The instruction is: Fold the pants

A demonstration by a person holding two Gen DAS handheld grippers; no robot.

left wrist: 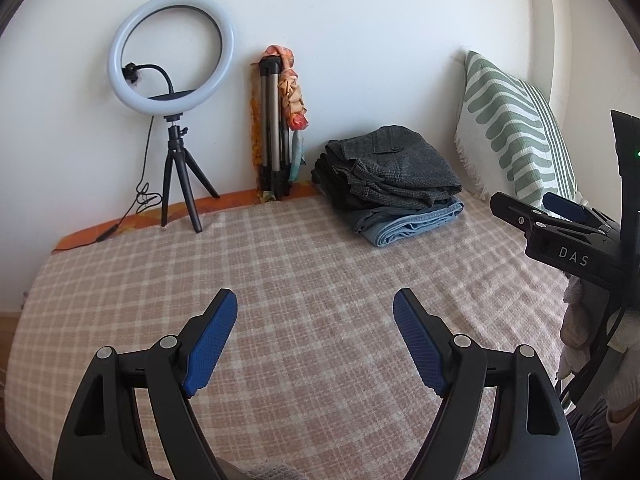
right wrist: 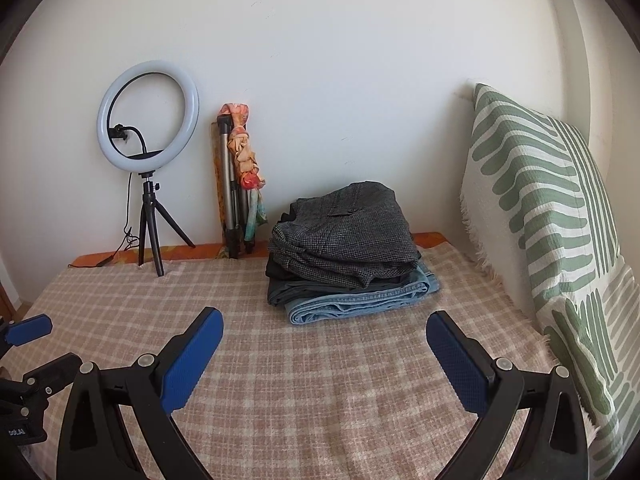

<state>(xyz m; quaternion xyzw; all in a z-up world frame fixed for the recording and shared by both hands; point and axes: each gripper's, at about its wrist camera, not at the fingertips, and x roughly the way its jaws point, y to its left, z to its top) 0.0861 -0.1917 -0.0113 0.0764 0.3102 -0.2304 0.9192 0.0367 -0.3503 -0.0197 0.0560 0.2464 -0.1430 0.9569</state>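
A stack of folded pants [left wrist: 394, 178] [right wrist: 348, 248] lies at the far side of the bed, grey tweed on top, dark pairs in the middle and light blue jeans [right wrist: 360, 302] at the bottom. My left gripper [left wrist: 315, 304] hovers open over the checked blanket, well short of the stack, nothing between its blue pads. My right gripper [right wrist: 324, 322] is open too, just in front of the stack, empty. The right gripper also shows at the right edge of the left wrist view [left wrist: 560, 216]. The left gripper's pad [right wrist: 28, 330] peeks in at the left of the right wrist view.
A pink checked blanket [left wrist: 280, 280] [right wrist: 260, 360] covers the bed. A ring light on a small tripod [left wrist: 172, 60] [right wrist: 148, 116] and a folded tripod with a scarf [left wrist: 280, 120] [right wrist: 240, 176] stand against the white wall. A green-striped pillow [left wrist: 512, 128] [right wrist: 540, 208] leans at the right.
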